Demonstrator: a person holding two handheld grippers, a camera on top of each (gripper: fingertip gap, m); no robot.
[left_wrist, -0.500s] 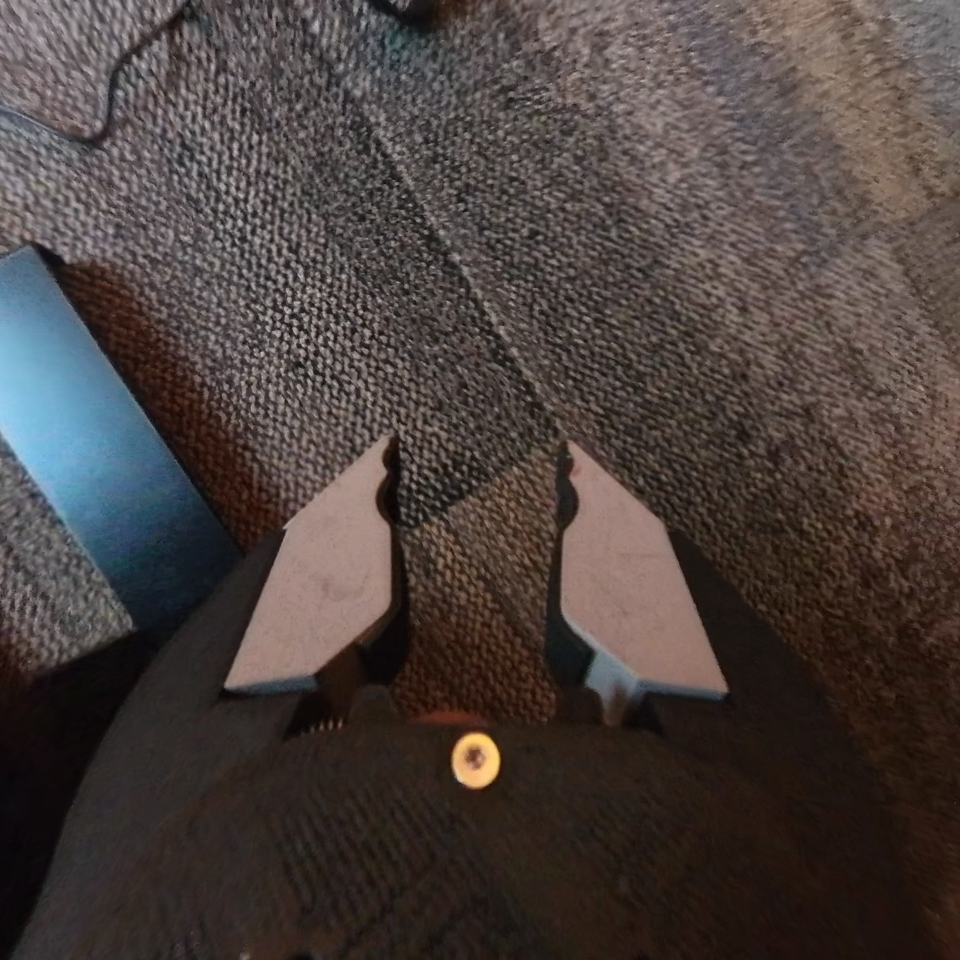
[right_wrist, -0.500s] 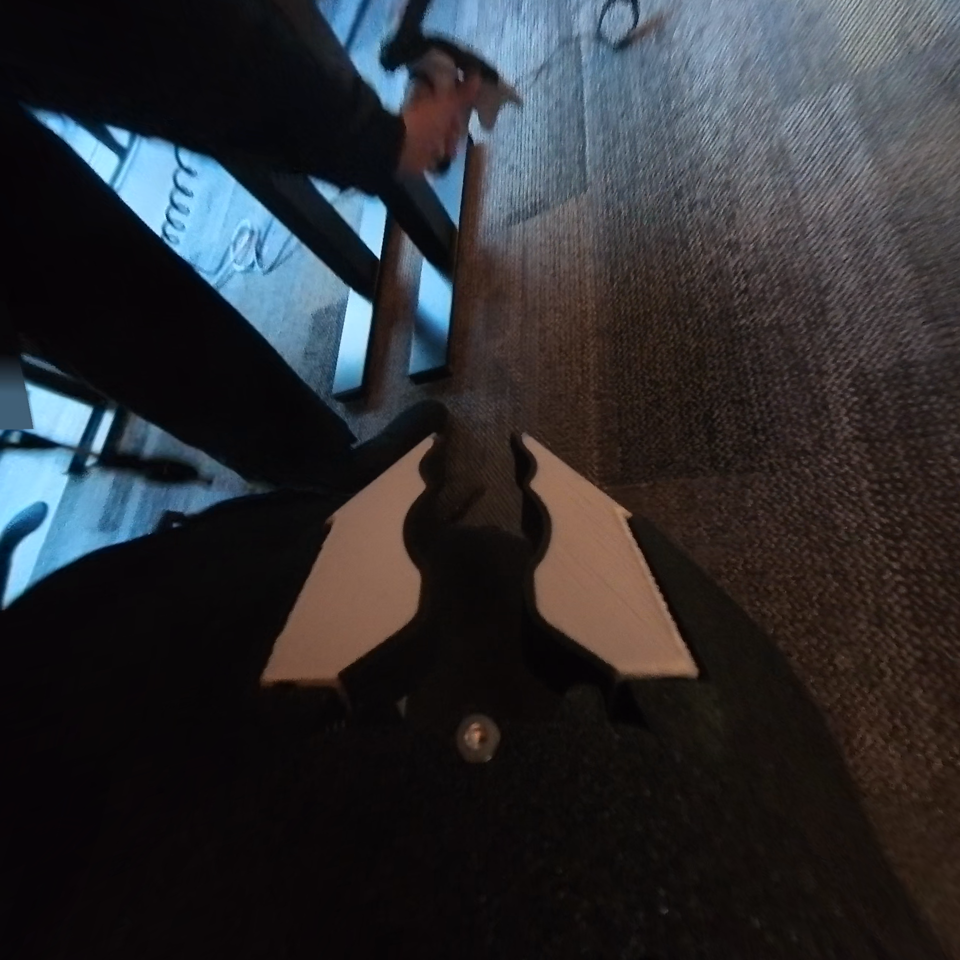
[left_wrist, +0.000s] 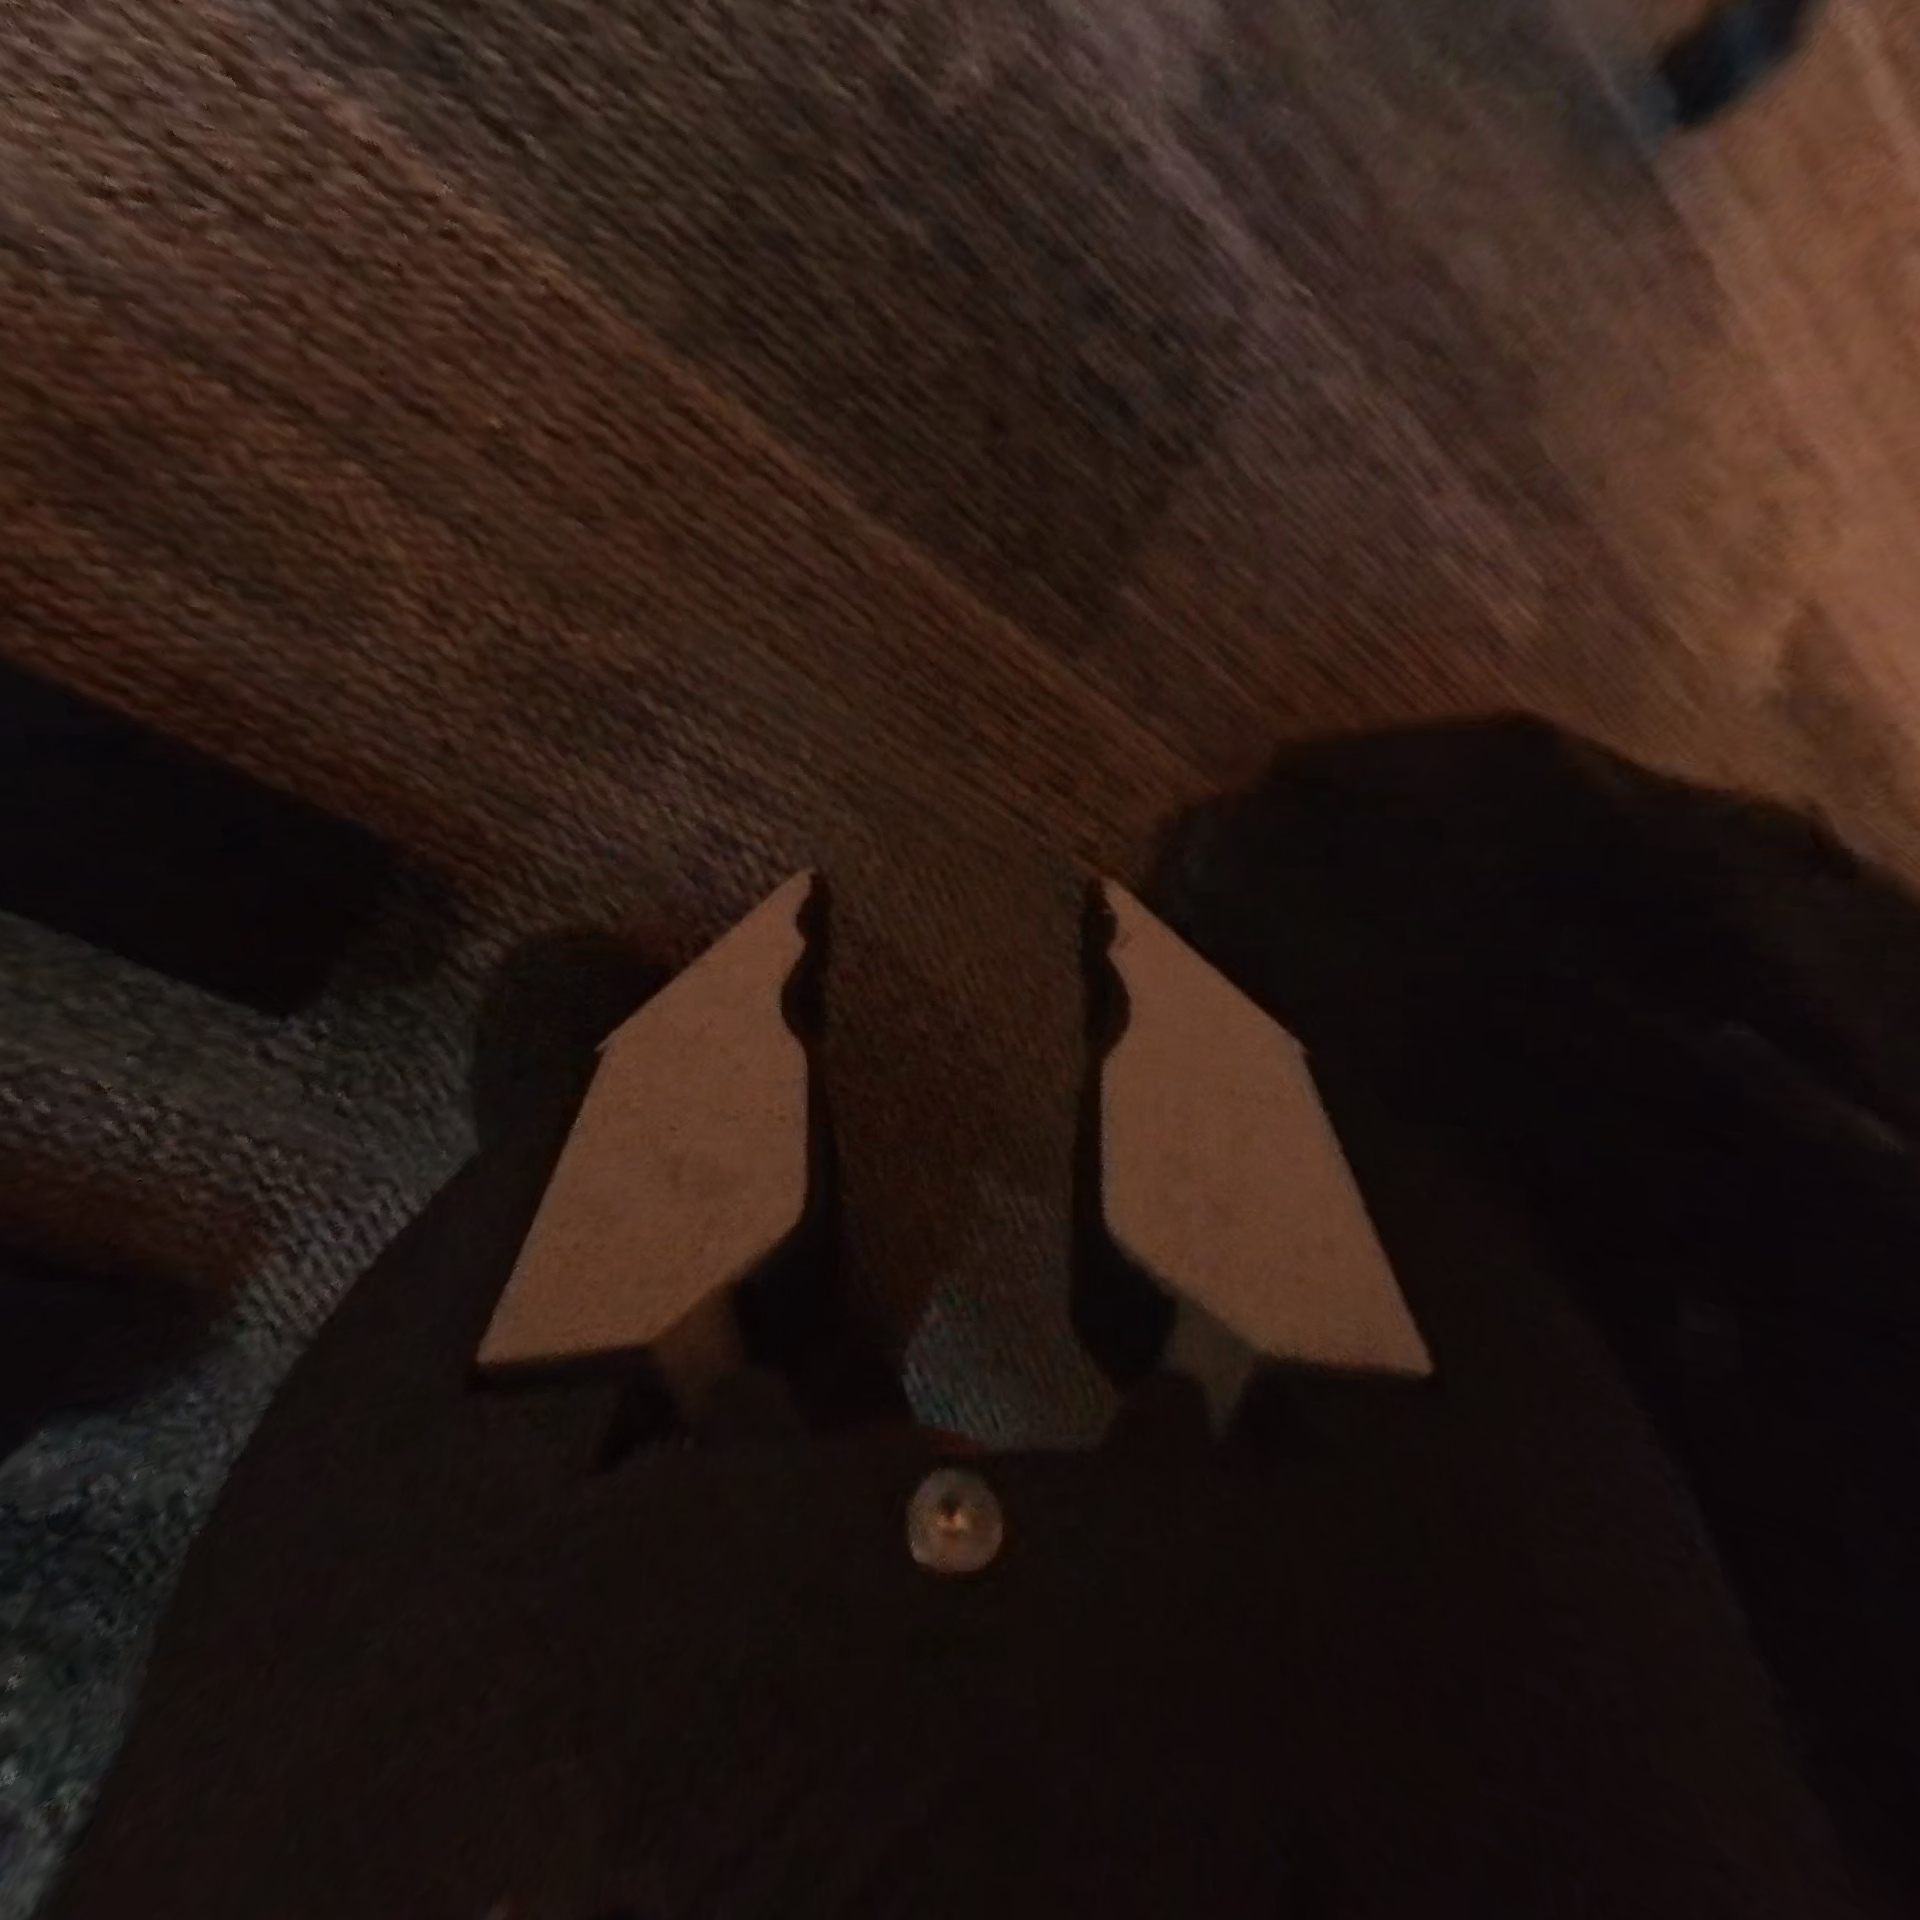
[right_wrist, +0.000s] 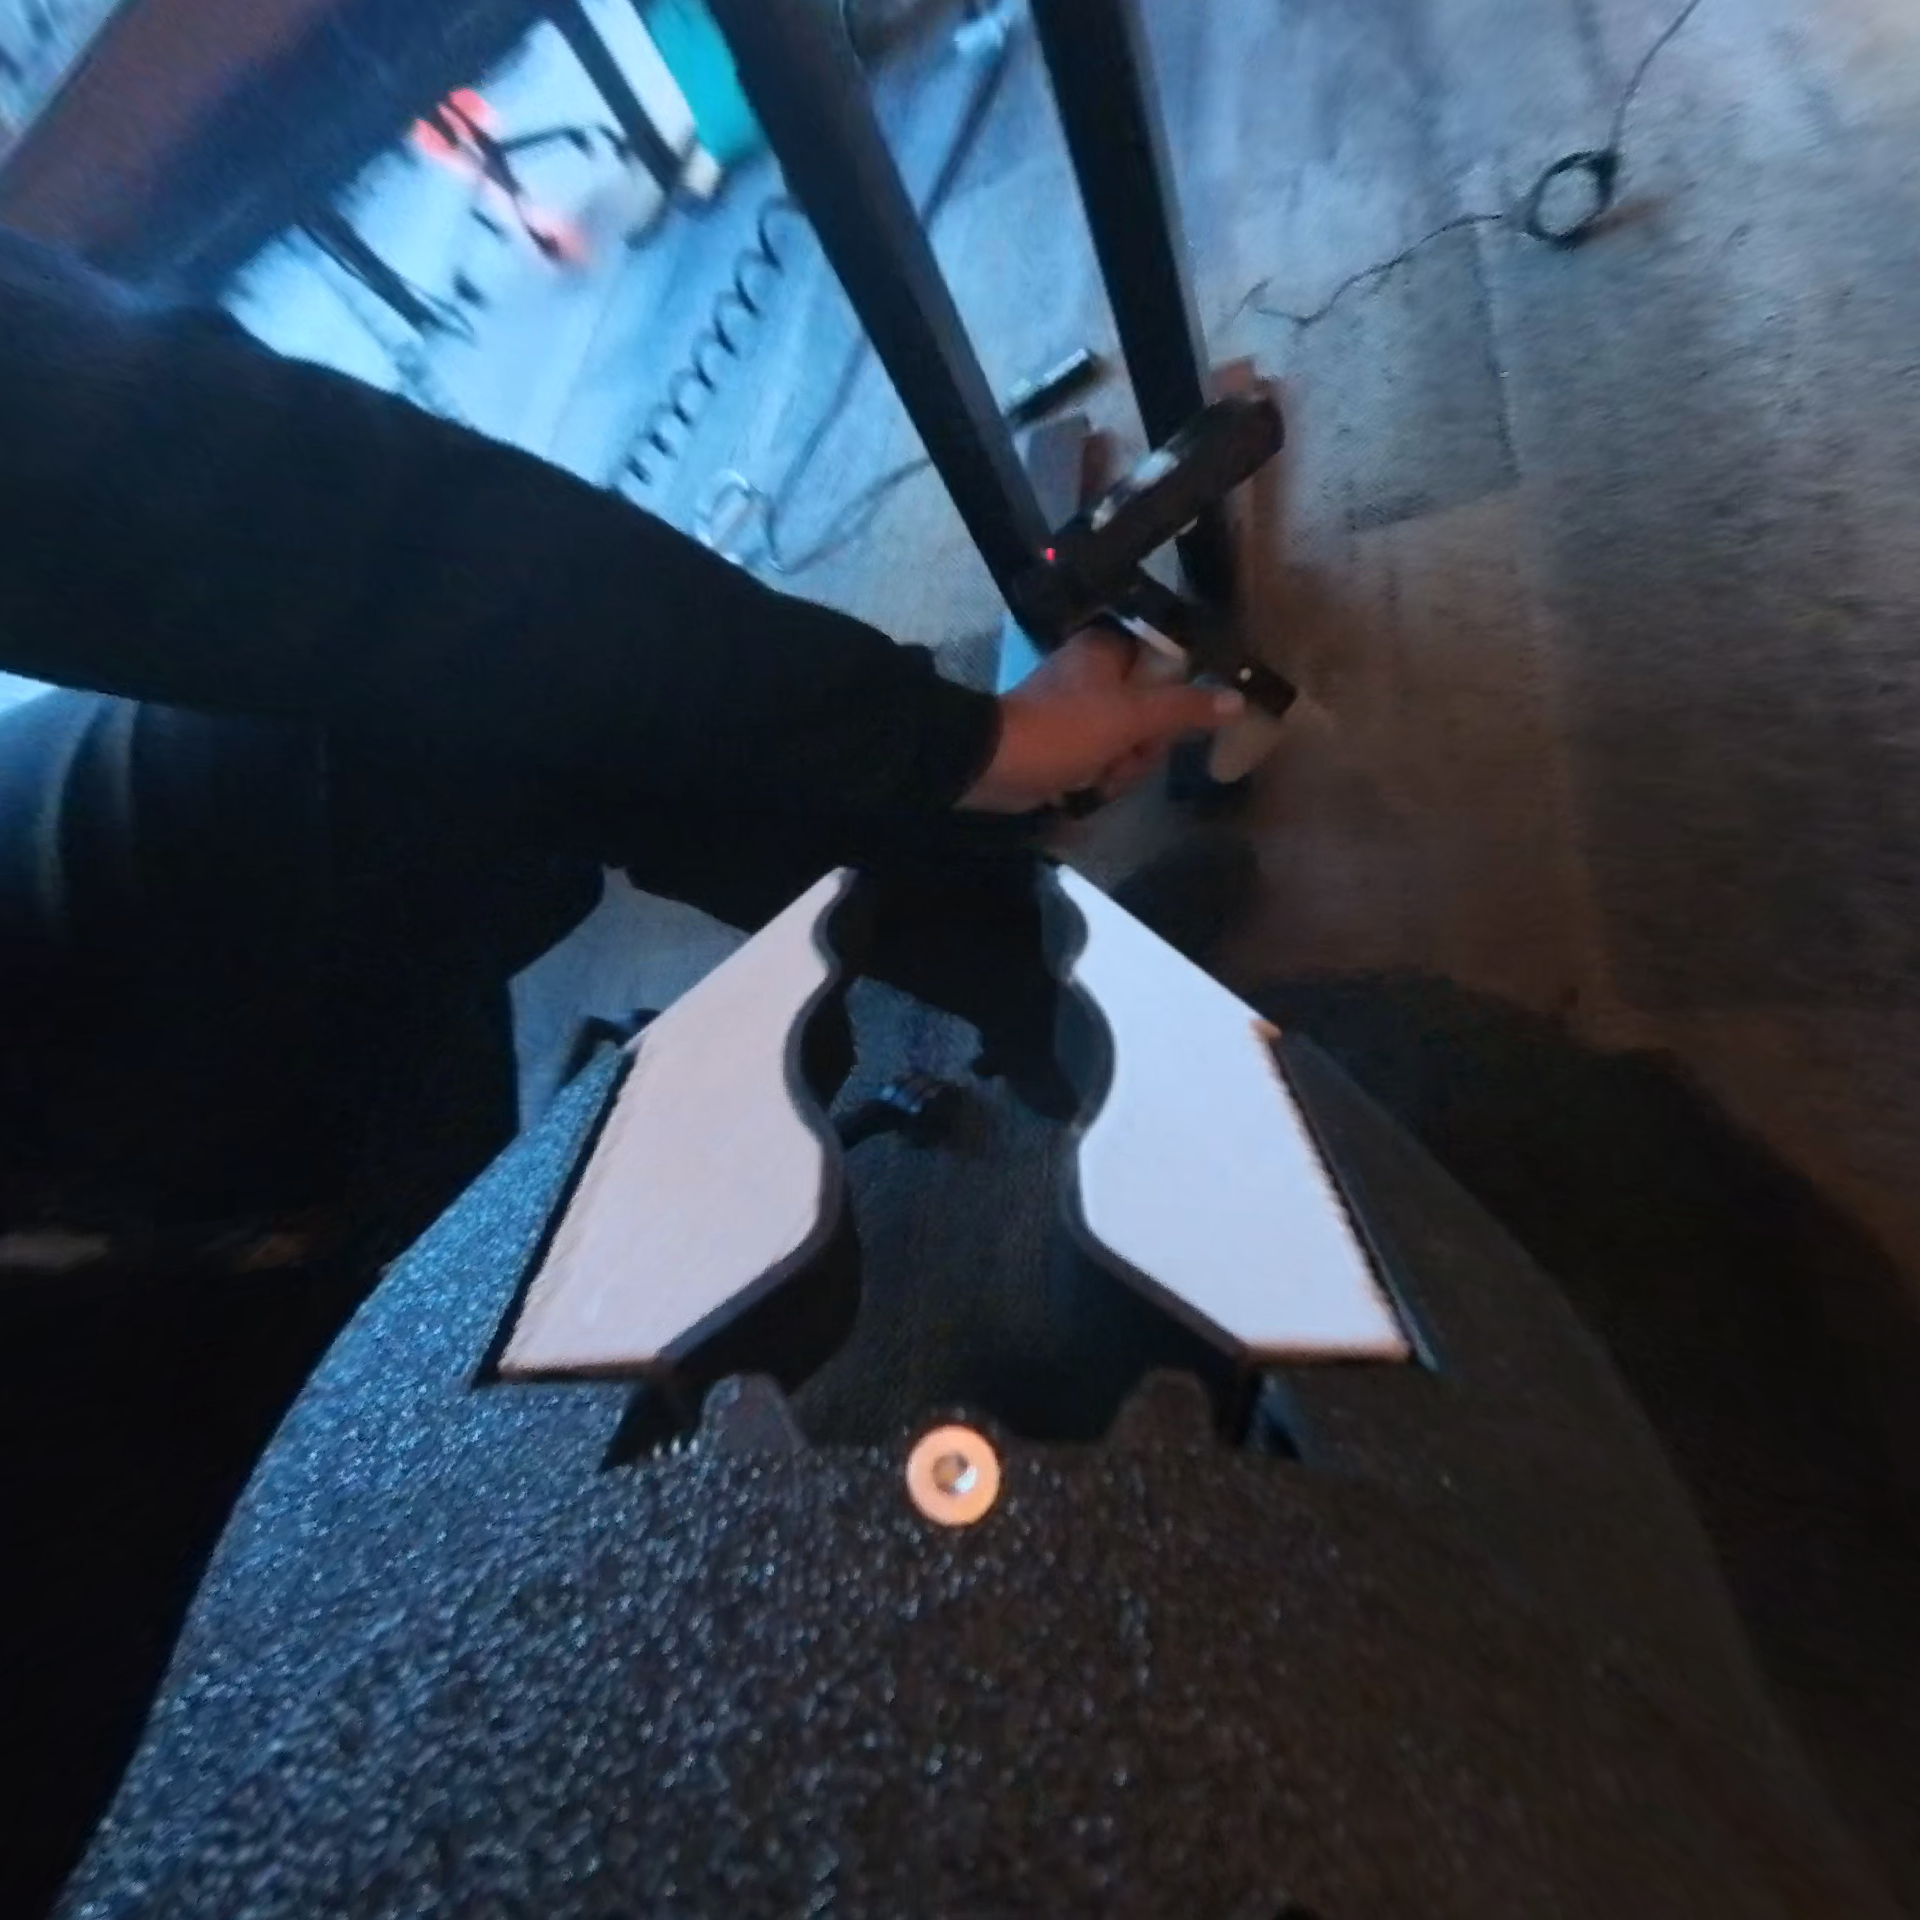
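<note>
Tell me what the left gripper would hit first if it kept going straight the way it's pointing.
Probably the carpet. The left gripper is open and empty, with only carpet showing between and beyond its fingers. A dark shape sits to the right of that line. The view is blurred, so depth is uncertain.

Grey woven carpet (right_wrist: 1621, 727) covers the floor, ahead and to the right of the right gripper (right_wrist: 956, 894), whose jaws stand apart with nothing between them. A thin dark cable (right_wrist: 1382, 265) with a small coil at its end lies on it well ahead to the right, and two black frame legs (right_wrist: 1132, 260) stand on it straight ahead. Under the left gripper (left_wrist: 951, 904), jaws likewise parted and empty, the same carpet (left_wrist: 644, 499) shows close, with a seam running diagonally toward the fingertips.
</note>
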